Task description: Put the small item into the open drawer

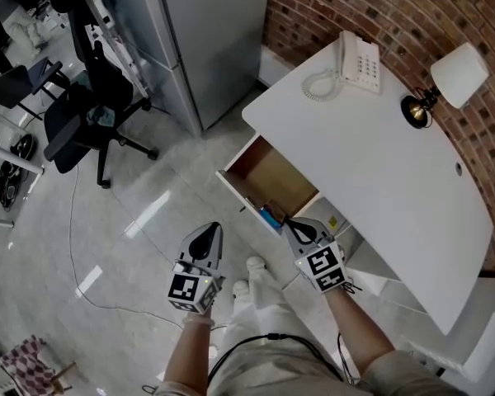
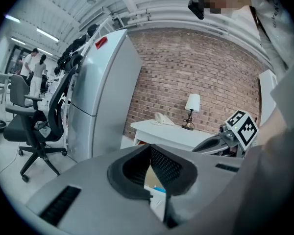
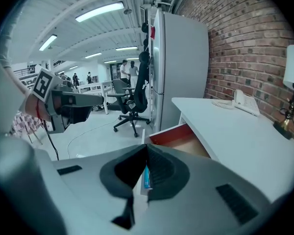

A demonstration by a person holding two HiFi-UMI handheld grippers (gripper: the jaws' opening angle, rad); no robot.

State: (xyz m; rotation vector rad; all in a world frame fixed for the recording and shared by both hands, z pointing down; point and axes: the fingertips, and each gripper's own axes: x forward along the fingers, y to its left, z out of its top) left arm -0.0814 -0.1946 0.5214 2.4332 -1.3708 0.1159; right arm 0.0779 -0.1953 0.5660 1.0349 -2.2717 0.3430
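Observation:
The white desk's drawer [image 1: 241,190] stands pulled out, its wooden bottom showing. A small blue item [image 1: 271,215] lies inside, against the front panel. My right gripper [image 1: 294,224] hovers just right of that corner with its jaws shut and nothing between them. In the right gripper view the blue item [image 3: 146,178] shows through the slit under the closed tips [image 3: 147,149], with the drawer [image 3: 179,136] beyond. My left gripper [image 1: 206,232] hangs over the floor in front of the drawer, jaws together and empty. It [image 2: 149,148] points toward the desk.
A white desk [image 1: 396,180] carries a corded phone [image 1: 359,60] and a lamp [image 1: 445,81] against a brick wall. A tall grey cabinet [image 1: 206,31] stands left of the desk. A black office chair [image 1: 87,118] and a floor cable [image 1: 91,295] lie further left.

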